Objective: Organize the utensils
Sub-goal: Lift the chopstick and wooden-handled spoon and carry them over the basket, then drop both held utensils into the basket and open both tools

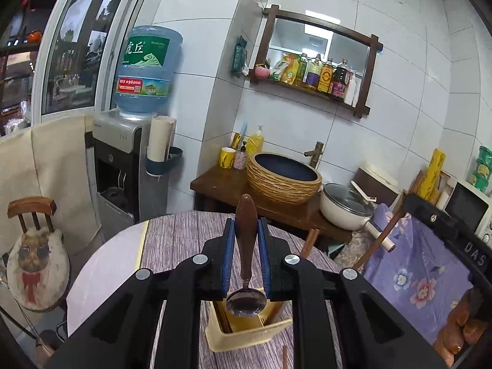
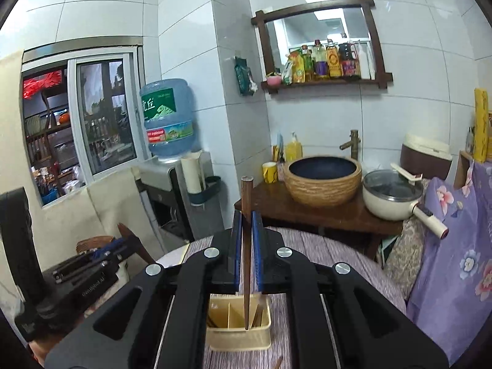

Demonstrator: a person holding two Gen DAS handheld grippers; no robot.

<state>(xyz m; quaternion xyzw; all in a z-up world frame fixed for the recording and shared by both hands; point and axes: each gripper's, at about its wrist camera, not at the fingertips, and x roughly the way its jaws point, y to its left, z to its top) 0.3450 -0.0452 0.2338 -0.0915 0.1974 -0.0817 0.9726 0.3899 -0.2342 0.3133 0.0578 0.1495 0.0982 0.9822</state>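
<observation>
Your left gripper is clamped on a wooden-handled spoon, its bowl hanging just above the beige utensil holder; your right gripper pinches a single chopstick, tip down over the holder's right-hand compartment. Neither piece looks released yet. The holder already seems to contain a few sticks, and at least one more chopstick lies on the table beside the holder, so you're roughly midway.
</observation>
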